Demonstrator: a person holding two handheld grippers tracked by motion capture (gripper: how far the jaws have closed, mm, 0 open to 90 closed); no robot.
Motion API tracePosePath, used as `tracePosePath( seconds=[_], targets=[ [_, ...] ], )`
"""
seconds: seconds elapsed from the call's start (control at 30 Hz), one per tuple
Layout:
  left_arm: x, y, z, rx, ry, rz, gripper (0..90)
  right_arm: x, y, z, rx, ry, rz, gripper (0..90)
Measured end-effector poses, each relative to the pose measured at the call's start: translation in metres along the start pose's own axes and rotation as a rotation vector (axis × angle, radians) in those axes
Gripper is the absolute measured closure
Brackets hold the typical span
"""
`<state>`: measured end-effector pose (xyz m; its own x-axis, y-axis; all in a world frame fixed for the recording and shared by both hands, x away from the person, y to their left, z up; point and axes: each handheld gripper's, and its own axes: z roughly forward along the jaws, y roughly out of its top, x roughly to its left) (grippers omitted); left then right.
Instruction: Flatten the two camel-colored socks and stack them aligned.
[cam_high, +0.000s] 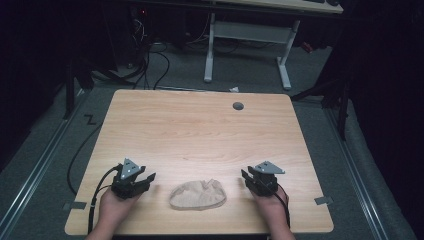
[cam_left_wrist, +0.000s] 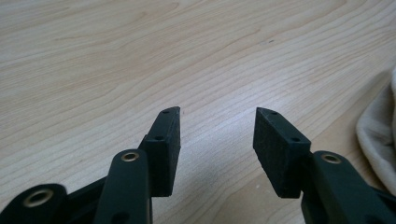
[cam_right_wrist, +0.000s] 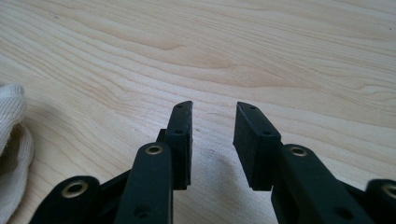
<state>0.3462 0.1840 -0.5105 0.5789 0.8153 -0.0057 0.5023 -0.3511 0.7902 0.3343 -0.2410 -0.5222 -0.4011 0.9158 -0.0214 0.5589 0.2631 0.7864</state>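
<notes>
A crumpled beige cloth is lying on the worktop between the left hand-held gripper and right hand-held gripper, both gaping empty. Probably soft and light; pinching an edge fold looks best.

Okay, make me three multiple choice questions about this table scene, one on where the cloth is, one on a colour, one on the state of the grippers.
1. Where does the beige cloth lie?
A. between the two grippers
B. at the table's far edge
C. on the floor

2. What colour is the round cap set in the table?
A. red
B. grey
C. yellow

3. How do the left gripper and right gripper stand?
A. both open and empty
B. both shut on the cloth
C. one holds the cloth

Answers: 1 A, it lies near the front edge between them; 2 B, it looks grey; 3 A, bare wood shows between each pair of jaws.
</notes>
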Motion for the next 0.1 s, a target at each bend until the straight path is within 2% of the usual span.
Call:
tracePosePath(
  seconds=[0.1],
  targets=[
    [-0.0016, 0.0009, 0.0002, -0.008, -0.007, -0.008, 51.7, 0.0005, -0.0016, 0.0001, 0.007, -0.001, -0.006, 67.6]
  ],
)
